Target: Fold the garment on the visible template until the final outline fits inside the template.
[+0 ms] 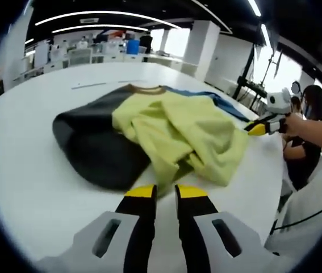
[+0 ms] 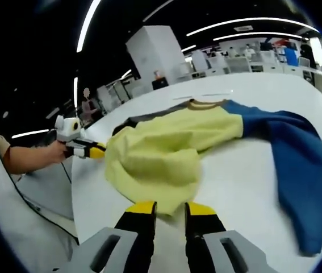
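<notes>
Two grippers work a soft, limp garment [image 1: 172,136] bunched mid-table [image 1: 30,187], which I judge light and best pinched at hem edges: the left gripper [image 1: 166,192] and right gripper [image 2: 171,209] each sit slightly parted at its yellow edge, grip uncertain.

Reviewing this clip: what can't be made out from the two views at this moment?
- The folding template: the white table shows no outline; the yellow, black and blue garment may cover it.
- Left hand-held gripper: its tips meet the yellow hem, which hides whether they pinch cloth.
- Right hand-held gripper: same in the right gripper view, under the yellow fold.
- Blue sleeve: its end blurs near the view's edge.
</notes>
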A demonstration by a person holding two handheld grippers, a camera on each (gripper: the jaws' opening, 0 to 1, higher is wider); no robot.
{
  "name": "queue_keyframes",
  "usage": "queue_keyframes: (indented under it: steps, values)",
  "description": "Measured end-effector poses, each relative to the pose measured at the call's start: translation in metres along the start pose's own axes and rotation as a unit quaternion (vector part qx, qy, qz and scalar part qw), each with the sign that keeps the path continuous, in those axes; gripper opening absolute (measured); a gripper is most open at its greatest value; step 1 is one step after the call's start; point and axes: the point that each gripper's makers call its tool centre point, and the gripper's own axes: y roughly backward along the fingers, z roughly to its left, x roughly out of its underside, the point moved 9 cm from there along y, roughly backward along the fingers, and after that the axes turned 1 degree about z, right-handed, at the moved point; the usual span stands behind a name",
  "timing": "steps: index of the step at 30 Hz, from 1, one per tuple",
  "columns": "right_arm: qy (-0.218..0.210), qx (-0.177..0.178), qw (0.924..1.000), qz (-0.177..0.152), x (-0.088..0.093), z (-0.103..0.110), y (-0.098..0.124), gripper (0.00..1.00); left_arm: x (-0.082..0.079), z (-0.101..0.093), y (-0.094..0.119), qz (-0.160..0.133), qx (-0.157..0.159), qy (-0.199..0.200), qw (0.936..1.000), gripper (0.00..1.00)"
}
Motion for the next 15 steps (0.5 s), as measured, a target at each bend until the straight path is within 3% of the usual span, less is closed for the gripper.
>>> queue_keyframes:
  steps: [15]
  values:
    - [0.010,0.000,0.9999,0.006,0.0042,0.0005,0.0018,0.00,0.0011,0.0024,-0.0046,0.001,-0.001,0.003,1.0000,0.01]
